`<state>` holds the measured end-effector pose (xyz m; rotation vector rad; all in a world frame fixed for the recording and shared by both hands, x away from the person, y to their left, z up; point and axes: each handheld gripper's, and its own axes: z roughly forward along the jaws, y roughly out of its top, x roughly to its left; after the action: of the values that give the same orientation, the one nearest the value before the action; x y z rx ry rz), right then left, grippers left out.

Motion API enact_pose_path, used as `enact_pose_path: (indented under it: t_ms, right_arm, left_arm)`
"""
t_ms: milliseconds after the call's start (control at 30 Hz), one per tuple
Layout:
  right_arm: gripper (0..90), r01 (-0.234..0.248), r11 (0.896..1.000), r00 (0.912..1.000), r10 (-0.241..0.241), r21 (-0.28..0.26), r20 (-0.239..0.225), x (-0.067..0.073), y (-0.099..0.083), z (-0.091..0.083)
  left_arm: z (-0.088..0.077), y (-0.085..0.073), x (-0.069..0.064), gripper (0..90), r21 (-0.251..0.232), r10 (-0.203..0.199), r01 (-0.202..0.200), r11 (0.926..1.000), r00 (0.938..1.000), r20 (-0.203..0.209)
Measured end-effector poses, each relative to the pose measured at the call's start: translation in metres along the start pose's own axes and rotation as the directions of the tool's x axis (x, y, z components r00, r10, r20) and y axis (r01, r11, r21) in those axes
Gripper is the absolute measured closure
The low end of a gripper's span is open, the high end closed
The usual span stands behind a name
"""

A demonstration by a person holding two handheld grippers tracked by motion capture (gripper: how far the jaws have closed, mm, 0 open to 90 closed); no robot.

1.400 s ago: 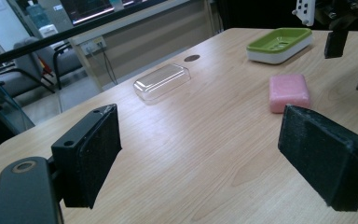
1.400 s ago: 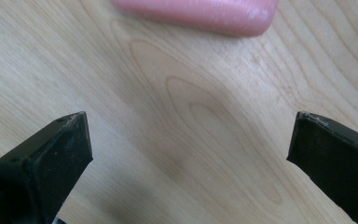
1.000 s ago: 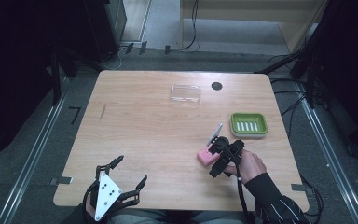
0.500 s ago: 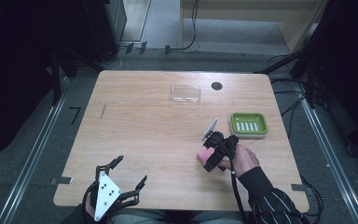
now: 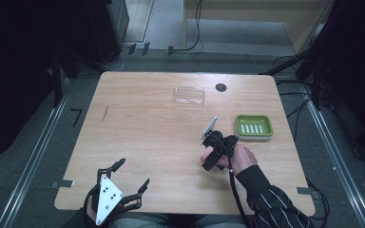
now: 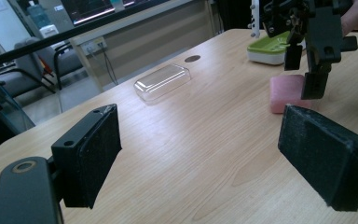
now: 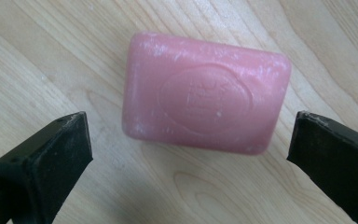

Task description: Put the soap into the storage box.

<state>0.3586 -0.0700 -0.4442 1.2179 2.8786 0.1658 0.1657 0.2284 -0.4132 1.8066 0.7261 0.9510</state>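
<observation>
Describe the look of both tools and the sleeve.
Both are black. The left tool carries a grey three-cornered plate with dark dots and has flat rectangular padded jaws. A black cable trails from the right tool. The sleeve is dark with thin pale stripes.

soap bar [image 7: 205, 93] pink w/ whitish scuffs and an embossed oval stamp; soap dish [image 5: 253, 126] lime green, pale slots; lid [image 5: 189, 95] clear; table [image 5: 138, 123] light wood grain; gripper jaws black; sleeve [image 5: 271, 204] dark, thin white stripes

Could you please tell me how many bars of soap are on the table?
1: the pink soap lies flat on the table, below the open right gripper, near the green soap dish.
</observation>
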Motion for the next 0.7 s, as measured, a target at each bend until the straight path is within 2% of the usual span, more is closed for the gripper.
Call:
enact_pose_path:
  t_ms: [233, 700]
  right_arm:
    - [0.0, -0.016, 1.0, 0.9998, 0.016, 0.009, -0.006, -0.005, 0.006, 0.008]
    - [0.0, -0.043, 0.998, 0.999, 0.042, 0.049, 0.018, -0.006, 0.013, 0.022]
  left_arm:
    - [0.0, 0.0, 0.0, 13.6, 0.001, 0.001, -0.001, 1.0, 1.0, -0.001]
    - [0.0, 0.0, 0.0, 13.6, 0.001, 0.0, 0.0, 1.0, 1.0, 0.001]
